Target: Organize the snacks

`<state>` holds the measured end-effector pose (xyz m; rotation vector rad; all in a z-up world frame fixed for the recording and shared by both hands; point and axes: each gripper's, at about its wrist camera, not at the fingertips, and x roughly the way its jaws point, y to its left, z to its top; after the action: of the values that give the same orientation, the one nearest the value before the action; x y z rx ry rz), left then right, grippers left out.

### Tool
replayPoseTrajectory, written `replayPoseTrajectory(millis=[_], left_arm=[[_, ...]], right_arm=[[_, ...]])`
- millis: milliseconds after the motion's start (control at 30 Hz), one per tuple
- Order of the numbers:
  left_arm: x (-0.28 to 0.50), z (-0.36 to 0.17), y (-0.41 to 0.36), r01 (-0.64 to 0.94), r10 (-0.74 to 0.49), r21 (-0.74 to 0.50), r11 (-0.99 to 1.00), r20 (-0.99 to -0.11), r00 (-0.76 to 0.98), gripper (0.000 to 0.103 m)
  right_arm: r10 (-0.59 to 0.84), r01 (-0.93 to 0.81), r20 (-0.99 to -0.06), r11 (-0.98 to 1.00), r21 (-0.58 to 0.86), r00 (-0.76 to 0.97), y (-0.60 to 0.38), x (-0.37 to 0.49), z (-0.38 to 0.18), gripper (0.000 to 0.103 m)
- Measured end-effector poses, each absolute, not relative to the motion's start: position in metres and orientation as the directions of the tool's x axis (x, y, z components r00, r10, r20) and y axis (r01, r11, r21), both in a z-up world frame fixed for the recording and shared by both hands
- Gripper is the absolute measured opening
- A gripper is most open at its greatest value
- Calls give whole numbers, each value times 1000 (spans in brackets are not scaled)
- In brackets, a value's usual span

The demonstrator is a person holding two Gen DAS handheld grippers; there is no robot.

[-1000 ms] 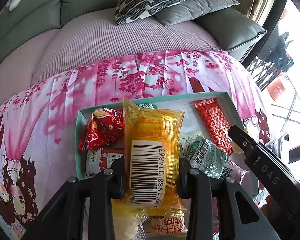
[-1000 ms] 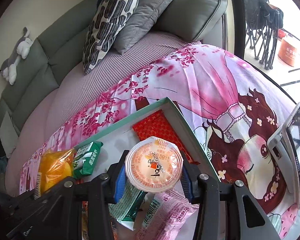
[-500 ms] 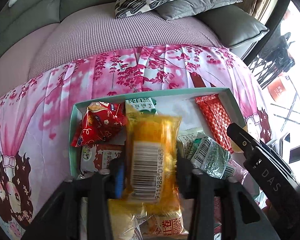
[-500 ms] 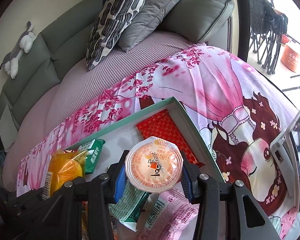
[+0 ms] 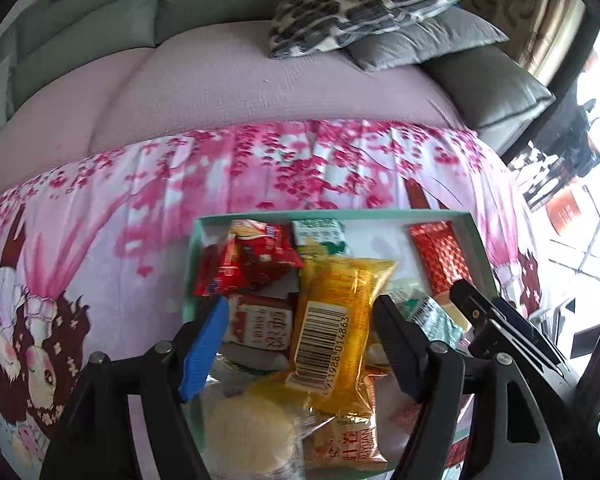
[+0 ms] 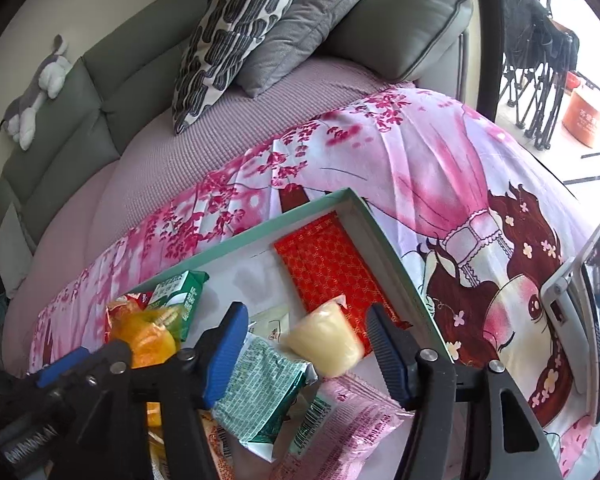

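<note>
A teal-rimmed box (image 5: 332, 214) (image 6: 240, 236) of snacks lies on a pink printed cloth. My left gripper (image 5: 300, 302) hangs over it, its jaws opening. The orange barcode packet (image 5: 336, 320) lies loose between them on the pile, touched by neither pad. My right gripper (image 6: 307, 309) is also opening over the box's right side. The pale jelly cup (image 6: 324, 340) lies tipped on its side between the right fingers, free of both pads. In the left wrist view the right gripper (image 5: 500, 328) shows at the right edge.
In the box lie a red packet (image 5: 244, 264), a green carton (image 5: 318, 232), a red patterned packet (image 6: 324, 264), a green-white packet (image 6: 260, 392), a pink packet (image 6: 340, 432) and a round pastry (image 5: 248, 436). A device on a stand (image 6: 592, 320) stands right of the box. Sofa cushions (image 6: 236, 28) lie behind.
Both grippers went from shut to open. The orange packet dropped out of the left jaws onto the pile. The jelly cup fell from the right jaws and tipped over. The left gripper rose a little.
</note>
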<state>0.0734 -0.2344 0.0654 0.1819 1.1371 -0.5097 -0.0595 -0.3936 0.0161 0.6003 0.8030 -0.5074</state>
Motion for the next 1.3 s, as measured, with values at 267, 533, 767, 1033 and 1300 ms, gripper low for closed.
replayPoseTrajectory(millis=[267,533,767,1033,1300], left_arm=[[82,78,-201,375,-299,-153,914,-880,370,84],[96,73,-163,247,-193,-85,965,-870,454,96],[106,50,-125,143,-64,1,990,-891,450,96],[88,39,-89,91,73,130,987,-883,463,96],[64,27,-63,95,105,162,982,-893,437,96]], right_arm=[[-205,609,-782,749,262,589,-386,-58,20,98],[-231,604,-765,758,245,601,-379,-60,28,103],[-242,571,-736,788,231,632,-360,-64,47,103],[-219,521,-743,830,199,632,-331,-61,55,103],[-221,488,-738,857,166,638,-302,-73,65,103]])
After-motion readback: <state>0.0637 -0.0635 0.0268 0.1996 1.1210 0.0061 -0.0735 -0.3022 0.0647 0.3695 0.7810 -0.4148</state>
